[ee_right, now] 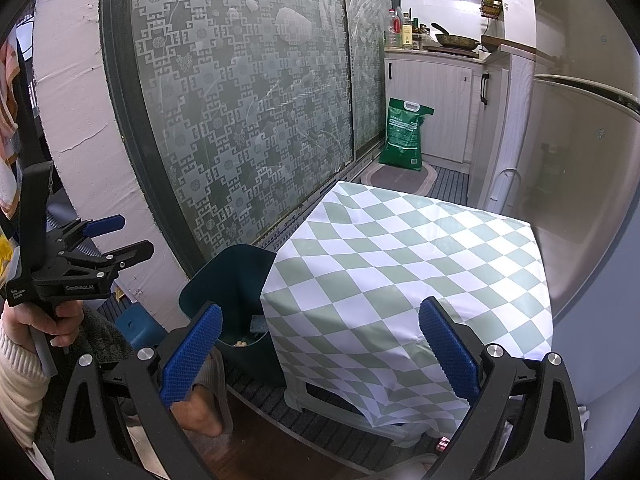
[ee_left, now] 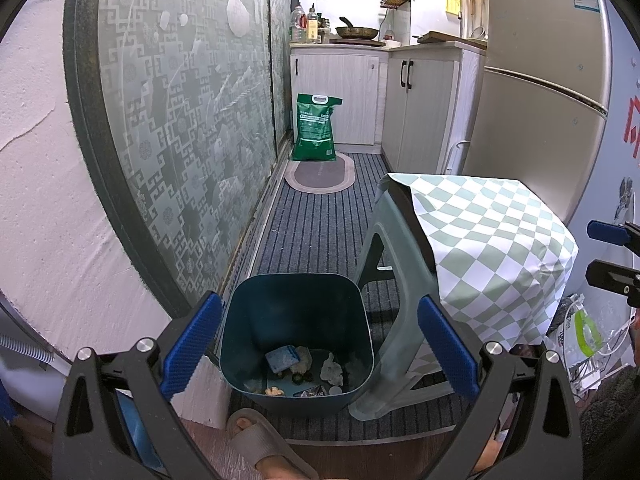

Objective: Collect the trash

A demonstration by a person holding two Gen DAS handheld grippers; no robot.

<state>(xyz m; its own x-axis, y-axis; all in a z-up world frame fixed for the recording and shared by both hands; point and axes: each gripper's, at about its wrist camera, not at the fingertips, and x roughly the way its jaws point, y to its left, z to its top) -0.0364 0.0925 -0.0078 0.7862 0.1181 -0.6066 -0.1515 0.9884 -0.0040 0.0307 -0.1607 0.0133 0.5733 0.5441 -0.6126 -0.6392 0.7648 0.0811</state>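
A dark teal trash bin point(ee_left: 296, 344) stands on the striped floor mat, holding several scraps: a blue sponge point(ee_left: 283, 358), crumpled tissues point(ee_left: 331, 370) and wrappers. My left gripper point(ee_left: 318, 350) is open and empty, hovering above the bin's mouth. My right gripper point(ee_right: 320, 354) is open and empty over the near edge of a stool covered by a green-and-white checked cloth point(ee_right: 400, 272). The bin point(ee_right: 228, 284) shows partly hidden behind the cloth in the right wrist view. The left gripper point(ee_right: 116, 240) shows there too, and the right gripper point(ee_left: 612, 252) at the left view's edge.
A grey plastic stool point(ee_left: 384, 280) stands right of the bin. A patterned glass sliding door point(ee_left: 180, 120) runs along the left. A green bag point(ee_left: 315, 128), an oval mat point(ee_left: 320, 174), cabinets point(ee_left: 420, 100) and a fridge point(ee_left: 540, 92) lie beyond. A slippered foot point(ee_left: 264, 444) is near the bin.
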